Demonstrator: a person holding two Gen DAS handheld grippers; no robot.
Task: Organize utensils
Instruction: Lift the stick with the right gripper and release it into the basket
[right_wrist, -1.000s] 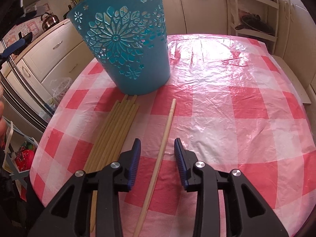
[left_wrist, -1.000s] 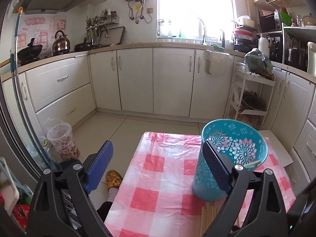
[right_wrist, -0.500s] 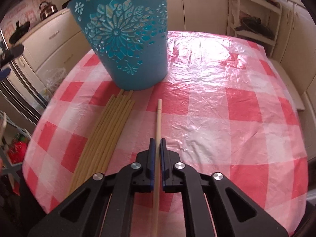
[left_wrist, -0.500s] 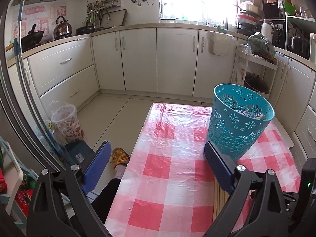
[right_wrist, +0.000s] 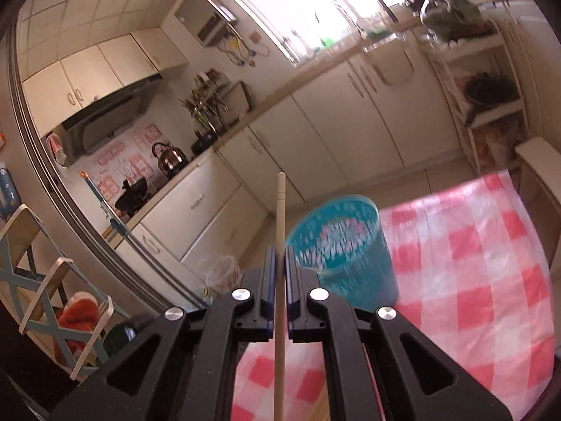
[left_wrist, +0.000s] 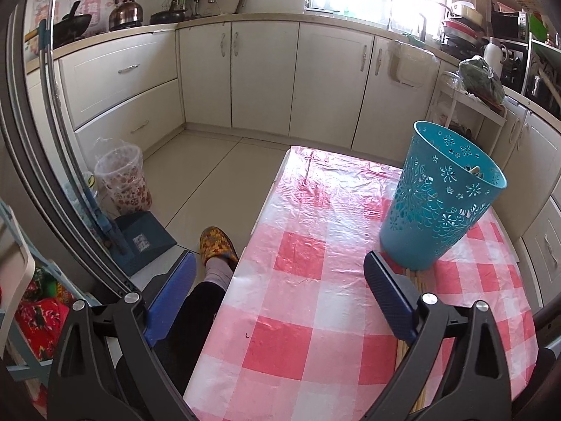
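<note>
Item: wooden chopstick (right_wrist: 280,217), light, stiff, slim; apt to pivot.
Hold: right claw (right_wrist: 279,263) clamped on it, tip free.
Left claw (left_wrist: 280,291): wide open, empty.
Bin: teal basket (left_wrist: 438,203), table's far right corner.

A kettle (left_wrist: 125,7) and a dark wok (left_wrist: 72,24) sit on the counter at the upper left. Cream cabinets (left_wrist: 263,73) fill the middle of the frame. At lower left — a bag-lined bin (left_wrist: 121,179), a blue dustpan (left_wrist: 143,242) just below it, and a patterned slipper (left_wrist: 217,244) on the tiled floor (left_wrist: 207,172).
</note>
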